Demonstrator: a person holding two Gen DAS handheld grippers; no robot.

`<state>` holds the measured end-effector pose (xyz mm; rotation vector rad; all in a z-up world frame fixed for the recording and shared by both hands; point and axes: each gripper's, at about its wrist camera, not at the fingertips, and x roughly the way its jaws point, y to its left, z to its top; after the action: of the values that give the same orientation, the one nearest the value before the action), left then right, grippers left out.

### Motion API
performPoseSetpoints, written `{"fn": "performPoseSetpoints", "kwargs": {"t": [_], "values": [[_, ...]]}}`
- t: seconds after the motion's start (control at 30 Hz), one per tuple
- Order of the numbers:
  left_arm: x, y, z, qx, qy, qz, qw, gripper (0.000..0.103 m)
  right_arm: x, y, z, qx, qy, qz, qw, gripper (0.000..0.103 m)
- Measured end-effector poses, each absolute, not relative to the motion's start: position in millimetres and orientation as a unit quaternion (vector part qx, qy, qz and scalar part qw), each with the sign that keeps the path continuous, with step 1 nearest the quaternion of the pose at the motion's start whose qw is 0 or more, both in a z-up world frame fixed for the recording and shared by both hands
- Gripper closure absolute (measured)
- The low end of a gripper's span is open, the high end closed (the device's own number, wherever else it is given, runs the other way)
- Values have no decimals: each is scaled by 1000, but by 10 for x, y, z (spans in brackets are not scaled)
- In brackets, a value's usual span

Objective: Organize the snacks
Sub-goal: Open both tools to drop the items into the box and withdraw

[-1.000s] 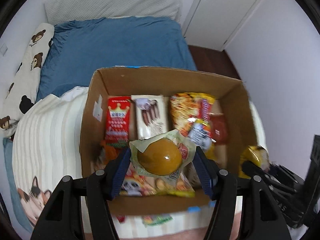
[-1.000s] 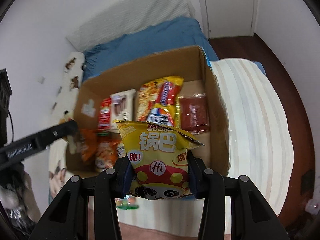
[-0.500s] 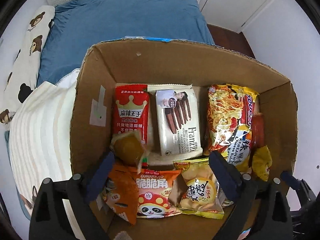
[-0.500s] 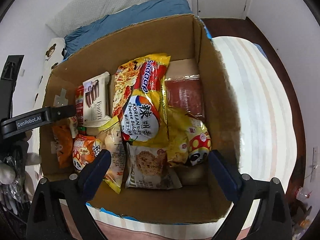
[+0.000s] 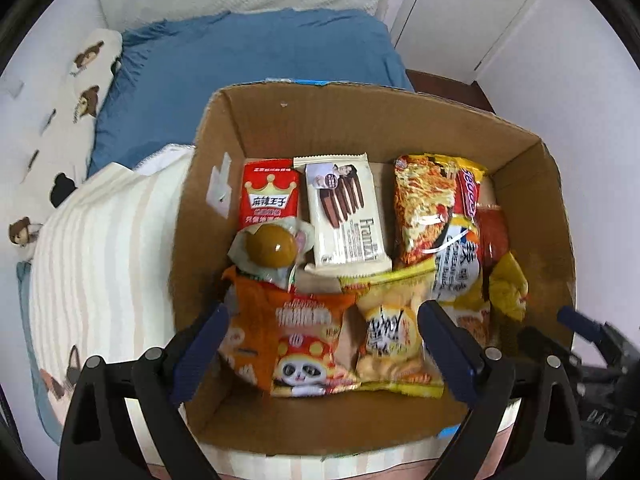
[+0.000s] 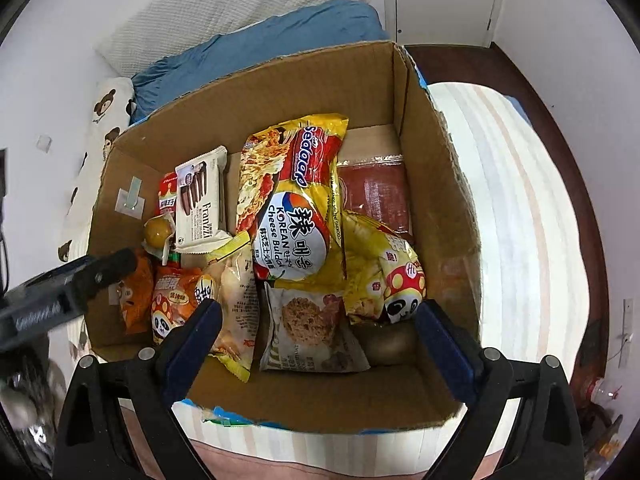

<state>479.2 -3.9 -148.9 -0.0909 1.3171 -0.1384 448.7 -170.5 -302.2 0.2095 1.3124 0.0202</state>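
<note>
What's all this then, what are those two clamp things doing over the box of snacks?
Someone is holding a two-finger gripper in each hand and sorting snacks into a cardboard box on a bed. Right now the left gripper and the right gripper both hang open and empty above the box. Inside lie a noodle packet, a biscuit pack, a round brown snack in a clear wrapper and a yellow panda bag, among others.

Below my jaws, the cardboard box (image 5: 532, 184) stands open-topped. Inside lie flat: red crown packet (image 5: 271, 196), white Franzzi wafer pack (image 5: 345, 216), yellow Korean noodle bag (image 6: 296, 200), wrapped brown bun (image 5: 271, 245), yellow panda bag (image 6: 384, 268).
</note>
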Motion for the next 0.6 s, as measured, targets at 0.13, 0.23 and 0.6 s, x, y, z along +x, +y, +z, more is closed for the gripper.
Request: {"fn": "performPoseSetpoints", "kwargs": {"t": [0.13, 0.23, 0.6], "values": [[4567, -27, -1366, -34, 593, -55, 802, 6, 4390, -1645, -2918, 87, 601, 15, 794, 3], [4440, -8, -1280, -37, 585, -53, 808, 6, 4301, -1604, -2817, 80, 593, 19, 801, 3], [3834, 31, -686, -34, 499, -27, 865, 6, 3728, -1481, -2190, 69, 525, 29, 848, 3]]}}
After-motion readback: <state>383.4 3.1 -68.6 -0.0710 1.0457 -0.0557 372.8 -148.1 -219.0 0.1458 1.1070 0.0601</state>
